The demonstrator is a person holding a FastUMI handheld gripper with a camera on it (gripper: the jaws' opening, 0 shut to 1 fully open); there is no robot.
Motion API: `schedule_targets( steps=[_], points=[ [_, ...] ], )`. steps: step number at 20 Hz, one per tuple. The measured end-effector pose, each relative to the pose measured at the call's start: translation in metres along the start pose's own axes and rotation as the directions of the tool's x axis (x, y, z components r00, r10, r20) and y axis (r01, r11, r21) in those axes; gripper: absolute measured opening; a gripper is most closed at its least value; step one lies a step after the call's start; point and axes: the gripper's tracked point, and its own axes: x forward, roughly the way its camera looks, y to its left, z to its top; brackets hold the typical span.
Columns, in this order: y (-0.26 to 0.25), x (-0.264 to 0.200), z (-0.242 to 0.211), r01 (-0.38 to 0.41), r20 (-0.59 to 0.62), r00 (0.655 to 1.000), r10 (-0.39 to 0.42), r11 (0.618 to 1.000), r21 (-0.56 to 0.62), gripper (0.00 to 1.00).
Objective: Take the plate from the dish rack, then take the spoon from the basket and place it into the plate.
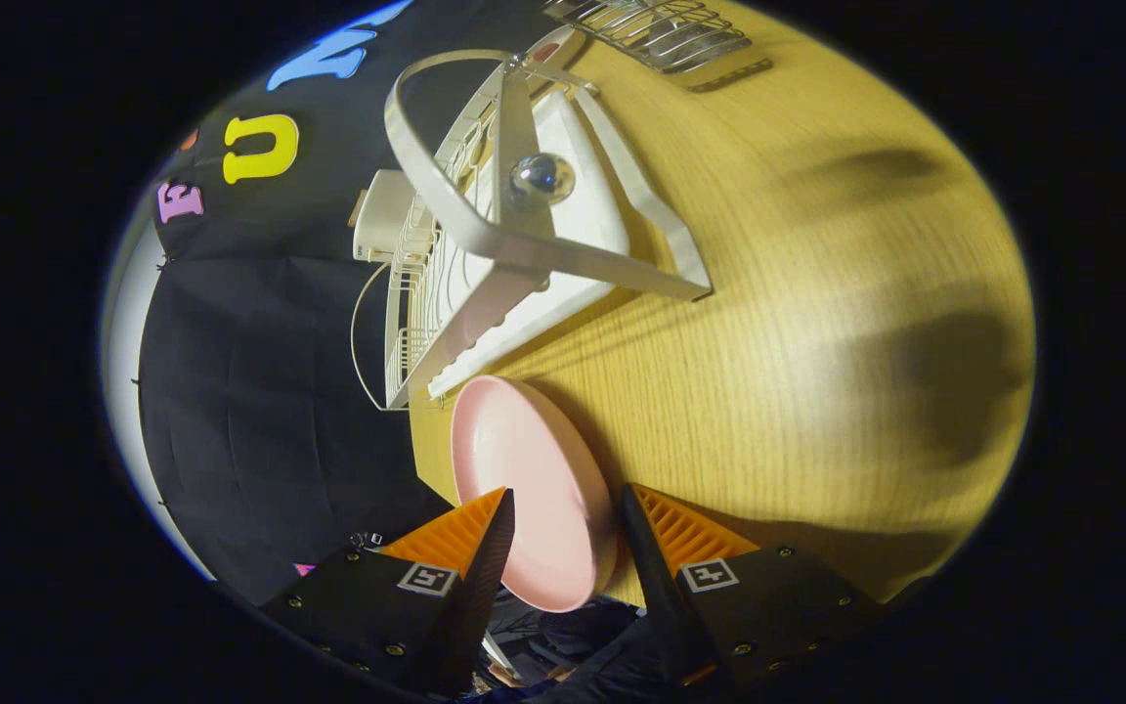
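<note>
- Wood-grain table (798, 323) carries everything, lit warm, with soft shadows across its far side; black cloth wall (260, 391) hangs off one edge.
- Gripper (563, 528) has its jaws apart with the plate (534, 489) standing on edge between the two fingers; one finger (485, 557) lies against the plate's face, the other finger (646, 557) sits by its rim. Whether both press on it I cannot tell.
- Plate is pink, round, tilted upright at the table edge by the cloth, its lower rim reaching back between the fingers, its upper rim just short of the rack.
- Rack (485, 264) is white, just beyond the plate, along the same table edge; it has a slotted wire side, a white tray and a flat looped handle (446, 196) over the top.
- A shiny metal spoon bowl (541, 178) shows at the rack, beside the handle's upright.
- A white box (382, 215) with a thin cord sits against the rack's cloth side.
- Wire basket (661, 34) stands at the far edge, well apart from the plate, beyond the rack.
</note>
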Motion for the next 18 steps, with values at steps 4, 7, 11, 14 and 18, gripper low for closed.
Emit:
schedule_targets(
  steps=[4, 7, 11, 14, 18],
  points=[
    [-0.012, -0.013, 0.008, 0.022, 0.028, 0.999, -0.021, 0.999, -0.034, 0.68],
    [-0.013, -0.03, 0.017, 0.069, 0.082, 0.995, -0.06, 0.991, -0.111, 0.73],
    [-0.001, -0.069, 0.051, 0.146, 0.238, 0.967, -0.093, 0.966, -0.213, 0.74],
    [0.025, -0.11, 0.086, 0.2, 0.39, 0.917, -0.084, 0.942, -0.268, 0.73],
    [0.06, -0.165, 0.125, 0.264, 0.562, 0.826, -0.042, 0.909, -0.321, 0.74]
  ],
)
